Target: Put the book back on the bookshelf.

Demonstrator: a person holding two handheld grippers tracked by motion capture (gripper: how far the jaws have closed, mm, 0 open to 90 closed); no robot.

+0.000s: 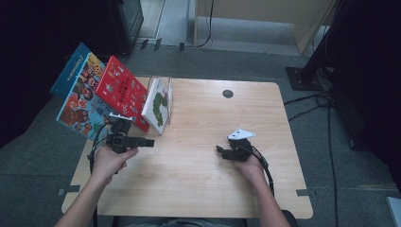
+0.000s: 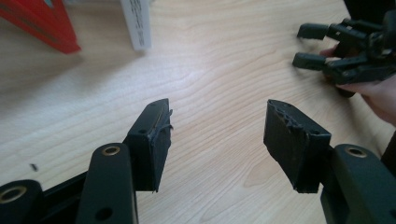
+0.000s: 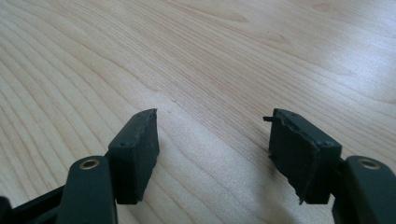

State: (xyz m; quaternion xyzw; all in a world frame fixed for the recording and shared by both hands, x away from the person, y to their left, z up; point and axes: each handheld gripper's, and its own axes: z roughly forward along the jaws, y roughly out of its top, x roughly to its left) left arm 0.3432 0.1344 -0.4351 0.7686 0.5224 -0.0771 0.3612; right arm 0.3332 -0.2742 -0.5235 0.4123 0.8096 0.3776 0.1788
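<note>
The left claw (image 2: 217, 140) is hovering wide apart over the bare wooden tabletop (image 2: 210, 60), gripping nothing. Far right, the other claw (image 2: 308, 44) is sitting spread in a hand (image 2: 373, 95). A red book (image 2: 39, 21) and a white book (image 2: 137, 23) are standing at the top.

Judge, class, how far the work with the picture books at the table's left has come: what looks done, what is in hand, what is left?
Done: nothing that shows; the white book, red book and blue book lean together at the table's left edge. In hand: nothing; the left claw and right claw are both open over bare wood. Left: probably all of the book handling, likely starting with the nearby white book.
</note>
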